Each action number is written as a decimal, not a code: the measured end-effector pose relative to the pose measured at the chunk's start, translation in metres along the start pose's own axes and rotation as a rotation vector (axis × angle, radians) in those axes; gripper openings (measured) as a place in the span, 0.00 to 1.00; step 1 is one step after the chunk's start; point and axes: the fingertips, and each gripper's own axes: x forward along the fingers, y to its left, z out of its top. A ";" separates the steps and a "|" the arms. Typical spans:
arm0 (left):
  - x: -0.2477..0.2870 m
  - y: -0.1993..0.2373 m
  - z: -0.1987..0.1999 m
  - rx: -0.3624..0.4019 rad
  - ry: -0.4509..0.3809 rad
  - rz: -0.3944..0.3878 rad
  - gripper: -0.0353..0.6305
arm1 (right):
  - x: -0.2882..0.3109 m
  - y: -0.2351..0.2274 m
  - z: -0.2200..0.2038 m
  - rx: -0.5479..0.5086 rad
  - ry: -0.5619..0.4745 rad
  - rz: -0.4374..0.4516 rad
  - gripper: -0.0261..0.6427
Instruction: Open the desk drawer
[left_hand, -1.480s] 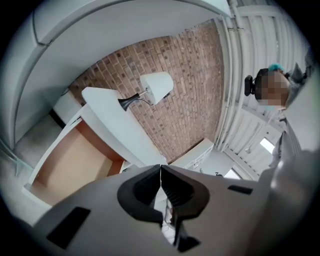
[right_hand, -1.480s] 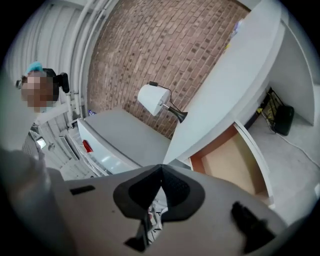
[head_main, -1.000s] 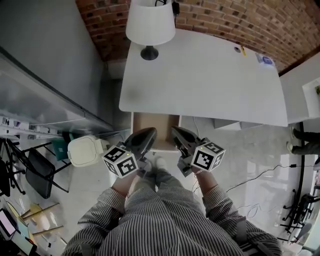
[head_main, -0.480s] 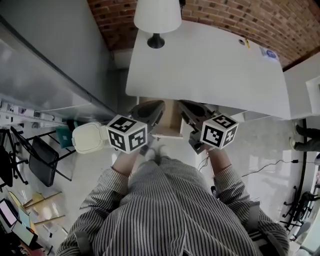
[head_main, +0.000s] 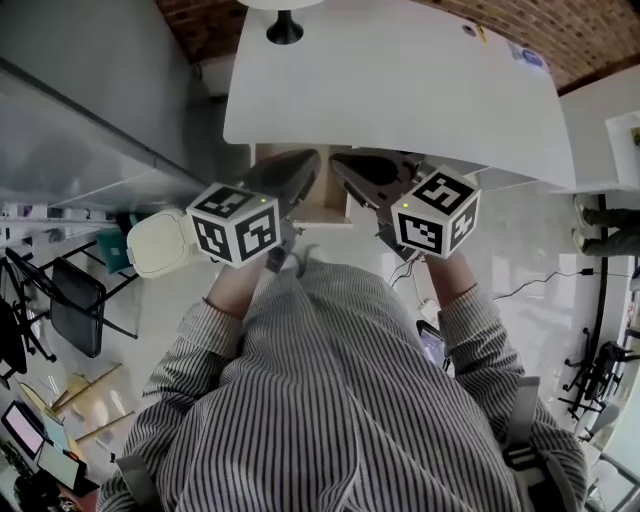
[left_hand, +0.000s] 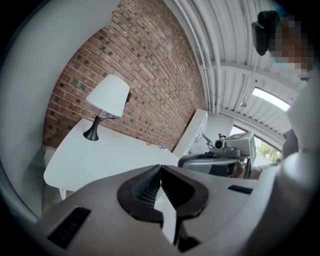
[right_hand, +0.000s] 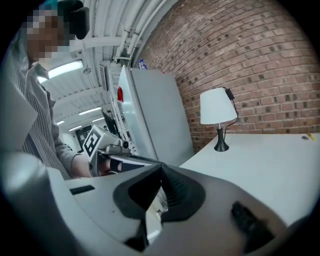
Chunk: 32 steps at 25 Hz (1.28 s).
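The white desk (head_main: 400, 90) fills the top of the head view. Under its front edge the drawer (head_main: 328, 200) stands pulled out, and its brown inside shows between the two grippers. My left gripper (head_main: 312, 156) is shut and holds nothing, with its tips over the drawer's left part. To its right, my right gripper (head_main: 336, 158) is shut too and just as empty, and the two point toward each other. In the left gripper view the jaws (left_hand: 160, 167) meet above the desk (left_hand: 110, 155). The right gripper view shows the same closed, empty tips (right_hand: 161, 167).
A lamp (head_main: 284, 25) stands at the desk's far left corner. A white bin (head_main: 158, 245) sits on the floor to the left, below a tall grey cabinet (head_main: 90, 100). White furniture (head_main: 600, 130) and floor cables (head_main: 540, 285) lie to the right.
Both grippers have risen from low in front of the drawer to the height of the desk's edge and have rolled. Their marker cubes look larger. Both stayed shut and the drawer stayed open.
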 end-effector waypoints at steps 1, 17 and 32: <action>0.000 0.000 -0.003 -0.010 0.005 -0.001 0.07 | -0.001 0.000 -0.003 -0.021 0.018 -0.001 0.06; 0.010 0.002 -0.014 -0.054 0.031 -0.017 0.07 | -0.009 -0.014 -0.003 -0.124 0.122 -0.010 0.06; 0.013 -0.002 -0.021 -0.042 0.052 -0.024 0.07 | 0.000 -0.004 -0.010 -0.190 0.157 -0.013 0.06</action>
